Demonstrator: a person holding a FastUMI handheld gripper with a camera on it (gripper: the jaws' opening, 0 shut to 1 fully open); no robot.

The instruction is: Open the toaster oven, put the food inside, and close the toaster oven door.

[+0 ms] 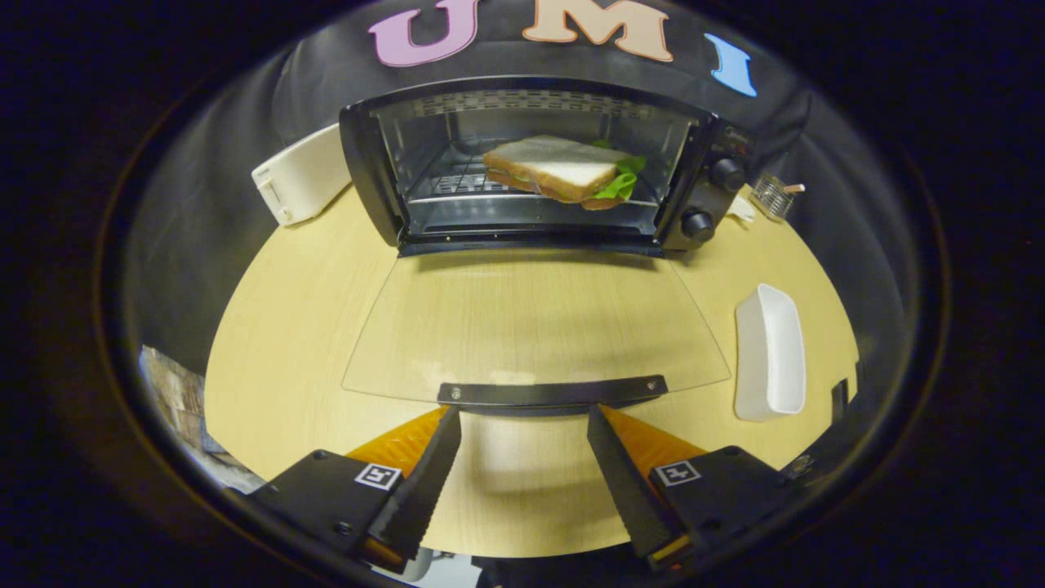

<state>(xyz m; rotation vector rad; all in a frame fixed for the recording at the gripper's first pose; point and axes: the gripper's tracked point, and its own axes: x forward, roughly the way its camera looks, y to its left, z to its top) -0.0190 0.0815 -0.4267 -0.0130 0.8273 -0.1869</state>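
A black toaster oven (702, 192) stands at the far side of the round wooden table (277, 327). Its glass door (531, 327) is folded all the way down and lies flat toward me. The door's black handle (551, 392) sits just ahead of my fingertips. A sandwich (563, 169) with white bread and green lettuce rests on the wire rack inside the oven. My gripper (522, 412) is open, with nothing between its fingers, and its tips are just short of the handle.
A white toaster (302, 175) stands left of the oven. A white rectangular dish (769, 353) lies on the table to the right of the door. A small wire holder (771, 196) sits behind the oven's right side.
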